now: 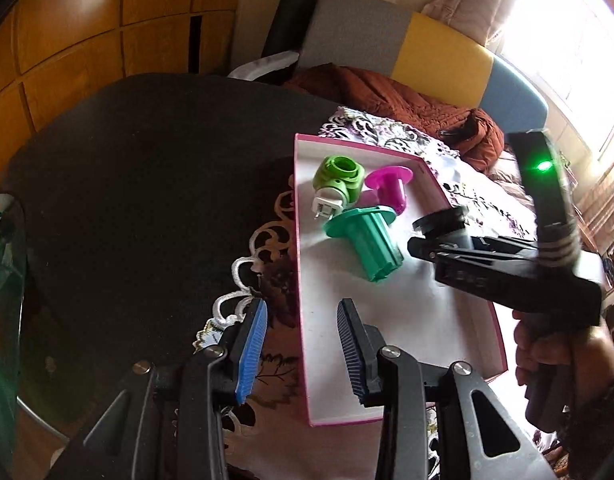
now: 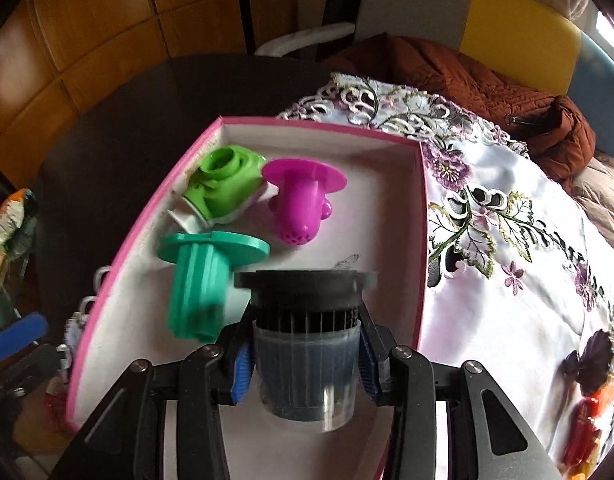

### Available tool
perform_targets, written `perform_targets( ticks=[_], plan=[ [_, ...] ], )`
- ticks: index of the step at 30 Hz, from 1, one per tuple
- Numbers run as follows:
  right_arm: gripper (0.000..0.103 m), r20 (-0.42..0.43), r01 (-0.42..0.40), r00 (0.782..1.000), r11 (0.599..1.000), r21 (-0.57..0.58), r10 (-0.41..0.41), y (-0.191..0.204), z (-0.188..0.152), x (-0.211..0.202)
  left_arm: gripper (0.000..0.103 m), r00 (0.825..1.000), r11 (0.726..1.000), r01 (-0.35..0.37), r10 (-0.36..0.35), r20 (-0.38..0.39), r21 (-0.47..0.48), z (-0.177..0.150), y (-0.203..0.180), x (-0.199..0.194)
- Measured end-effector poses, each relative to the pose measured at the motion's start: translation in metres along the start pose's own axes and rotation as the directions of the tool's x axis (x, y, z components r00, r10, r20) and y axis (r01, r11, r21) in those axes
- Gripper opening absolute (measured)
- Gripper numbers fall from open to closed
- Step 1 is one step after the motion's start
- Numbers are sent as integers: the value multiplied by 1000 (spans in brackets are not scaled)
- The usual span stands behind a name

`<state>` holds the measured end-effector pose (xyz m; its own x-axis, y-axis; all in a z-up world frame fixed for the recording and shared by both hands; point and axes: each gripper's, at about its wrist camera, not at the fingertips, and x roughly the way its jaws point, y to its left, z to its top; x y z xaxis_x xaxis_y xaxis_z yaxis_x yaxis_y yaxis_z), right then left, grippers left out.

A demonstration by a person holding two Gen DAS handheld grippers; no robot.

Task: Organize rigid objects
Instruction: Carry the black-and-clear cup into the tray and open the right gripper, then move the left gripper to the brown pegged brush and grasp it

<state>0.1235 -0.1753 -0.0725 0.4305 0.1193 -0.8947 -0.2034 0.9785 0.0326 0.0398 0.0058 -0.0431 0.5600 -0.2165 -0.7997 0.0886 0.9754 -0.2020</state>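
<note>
A shallow pink-walled box [image 2: 319, 124] with a white floor lies on the embroidered cloth. A lime-green part [image 2: 223, 184], a magenta flanged part [image 2: 303, 200] and a teal flanged part [image 2: 203, 280] lie at its far end. My right gripper [image 2: 305, 360] is shut on a black flanged part in a clear sleeve [image 2: 305, 320], held over the box floor just right of the teal part. In the left wrist view my left gripper [image 1: 303, 344] is open, with the box's left wall [image 1: 298, 280] between its blue pads [image 1: 251, 344] and a gap on both sides. The right gripper [image 1: 431, 240] comes in from the right there.
The white floral tablecloth [image 2: 487, 240] covers the right half of a dark round table [image 1: 147, 180]. A brown quilted jacket [image 1: 407, 96] lies on a grey, yellow and blue seat behind. Red and dark small items [image 2: 587, 412] sit on the cloth at the right. A hand [image 1: 547, 360] holds the right gripper's handle.
</note>
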Motion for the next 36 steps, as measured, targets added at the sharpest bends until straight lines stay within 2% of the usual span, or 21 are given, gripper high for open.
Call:
perform_targets(
  ticks=[6,10,13,21,28,36],
  plan=[
    [46,2,-1,1000,1000,18,1,-5,2,10,36,1000,1000,-11,11,-13,-11,-1,5,5],
    [55,-2,-28,1000,998,51,28,-10,-1,6,36,1000,1000,-15,15,-8,-7,-1,4,4],
    [66,10,-49,999,997,63,48,-10,-5,-1,36,1000,1000,-16,16,-5,-3,-2,3,2],
    [70,56,-50,997,997,54,47,-5,-20,-21,36,1000,1000,-20,20,0,2,-2,1,-2],
    [77,132,-34,991,999,28,30,-7,-31,-51,36,1000,1000,-13,13,16,25,-2,-6,-9],
    [82,191,15,981,1000,23,-19,-29,-50,-85,36,1000,998,-4,3,28,60,-3,-18,-15]
  ],
)
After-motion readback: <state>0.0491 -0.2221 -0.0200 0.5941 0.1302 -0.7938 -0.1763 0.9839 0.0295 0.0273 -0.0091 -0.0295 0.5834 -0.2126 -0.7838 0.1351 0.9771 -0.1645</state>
